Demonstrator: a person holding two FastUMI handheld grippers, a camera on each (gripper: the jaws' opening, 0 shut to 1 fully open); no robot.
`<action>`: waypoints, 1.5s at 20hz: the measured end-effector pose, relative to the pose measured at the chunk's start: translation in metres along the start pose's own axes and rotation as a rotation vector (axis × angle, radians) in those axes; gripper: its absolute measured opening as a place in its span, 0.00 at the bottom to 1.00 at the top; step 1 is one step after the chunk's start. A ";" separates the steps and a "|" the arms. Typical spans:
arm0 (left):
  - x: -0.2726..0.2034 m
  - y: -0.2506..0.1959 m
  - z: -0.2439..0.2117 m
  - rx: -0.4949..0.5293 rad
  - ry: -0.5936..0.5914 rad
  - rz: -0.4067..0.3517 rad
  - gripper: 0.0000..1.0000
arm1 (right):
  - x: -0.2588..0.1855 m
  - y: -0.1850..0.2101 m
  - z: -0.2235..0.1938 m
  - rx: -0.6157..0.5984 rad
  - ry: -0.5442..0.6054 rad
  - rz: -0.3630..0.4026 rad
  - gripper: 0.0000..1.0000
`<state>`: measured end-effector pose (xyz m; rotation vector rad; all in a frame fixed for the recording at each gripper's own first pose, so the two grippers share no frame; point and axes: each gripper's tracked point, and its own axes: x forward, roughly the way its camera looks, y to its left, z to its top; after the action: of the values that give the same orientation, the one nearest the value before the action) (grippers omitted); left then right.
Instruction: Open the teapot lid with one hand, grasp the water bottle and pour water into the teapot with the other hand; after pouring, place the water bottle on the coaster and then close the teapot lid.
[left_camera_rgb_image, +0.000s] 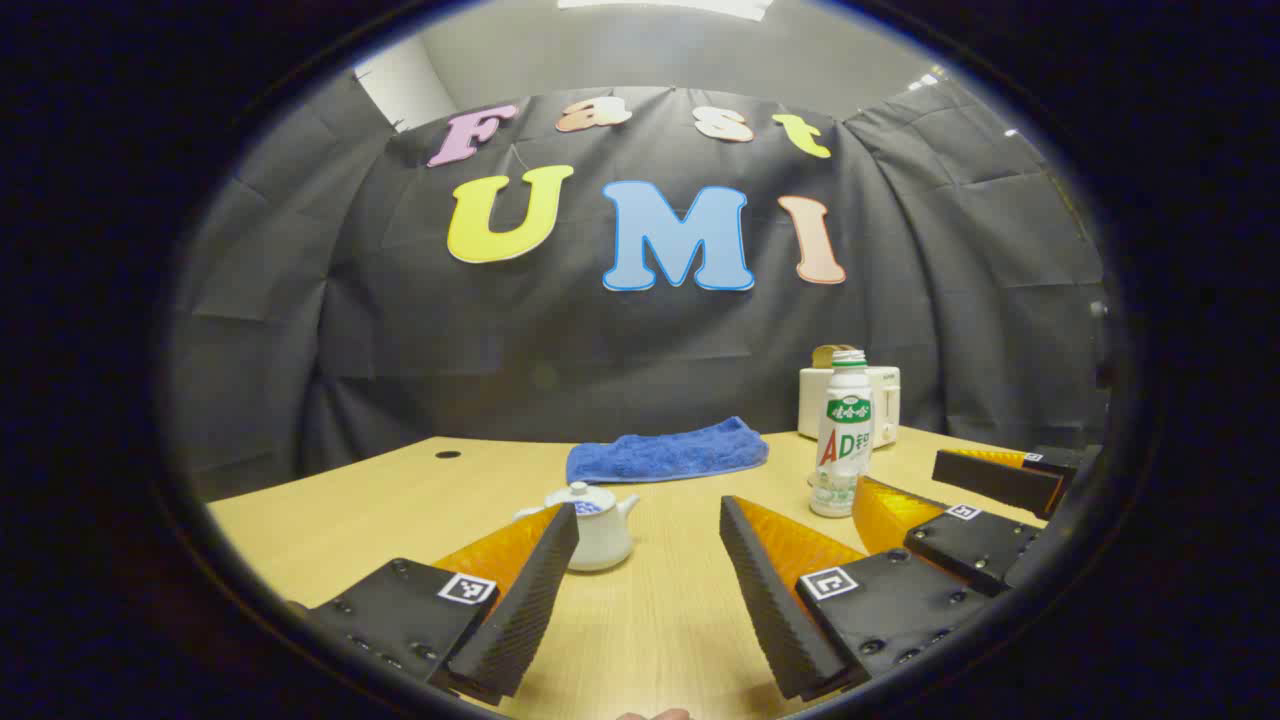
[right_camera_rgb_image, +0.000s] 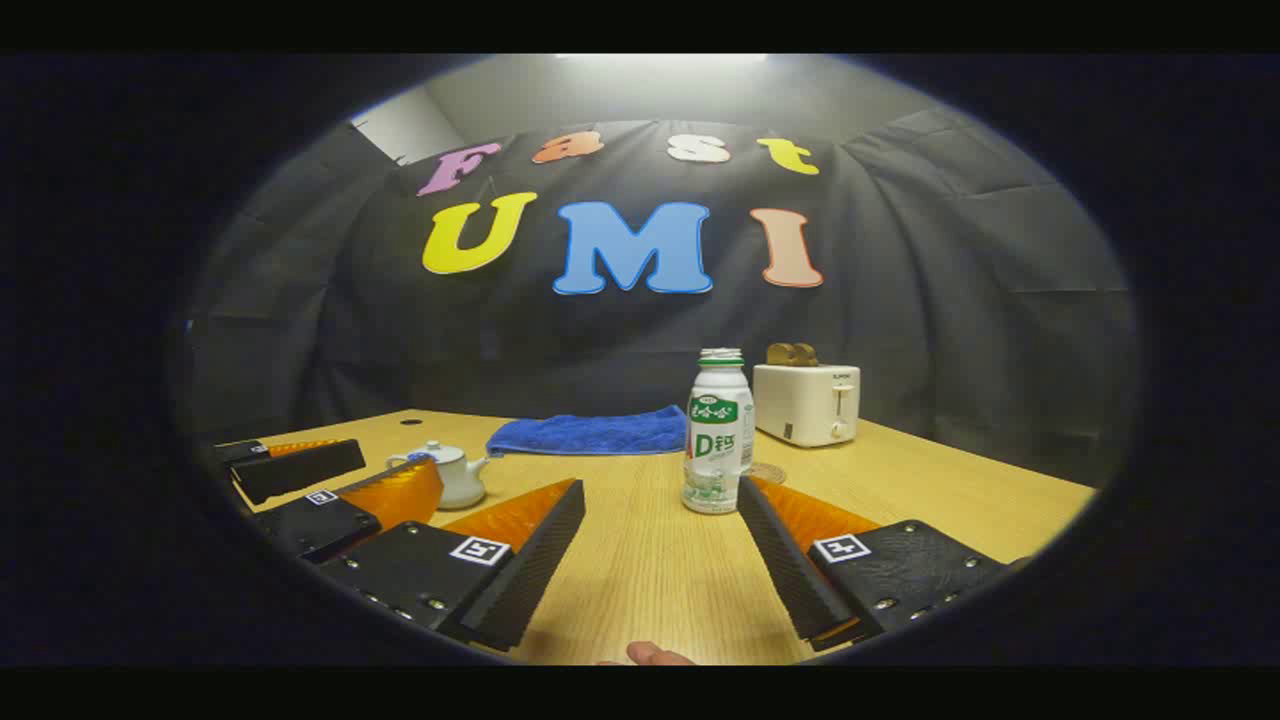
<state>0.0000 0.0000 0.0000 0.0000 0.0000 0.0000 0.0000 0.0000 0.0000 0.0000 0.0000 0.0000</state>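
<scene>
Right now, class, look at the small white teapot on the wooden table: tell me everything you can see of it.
The small white teapot looks like glazed ceramic, round-bodied, with a short spout on one side and a handle on the other. Its domed lid, topped by a knob, sits closed on it, with a blue mark just under the rim. It stands upright on the light wooden table, in front of the folded blue towel. The open left gripper hangs near it; nothing grips it.

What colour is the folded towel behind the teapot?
Blue; the towel shows best in the left gripper view.
</scene>
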 end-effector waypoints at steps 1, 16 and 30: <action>0.000 0.001 0.000 -0.001 -0.001 0.002 1.00 | 0.000 0.000 0.001 -0.001 -0.002 0.007 0.95; 0.000 0.002 0.000 0.000 -0.001 0.012 1.00 | 0.001 0.002 0.000 -0.004 -0.004 0.022 0.95; 0.037 0.037 -0.004 -0.037 0.036 0.023 0.89 | 0.003 0.006 -0.001 0.025 0.011 0.080 0.95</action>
<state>0.0373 0.0373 -0.0045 -0.0374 0.0360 0.0229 0.0031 0.0057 -0.0013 0.0253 0.0108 0.0797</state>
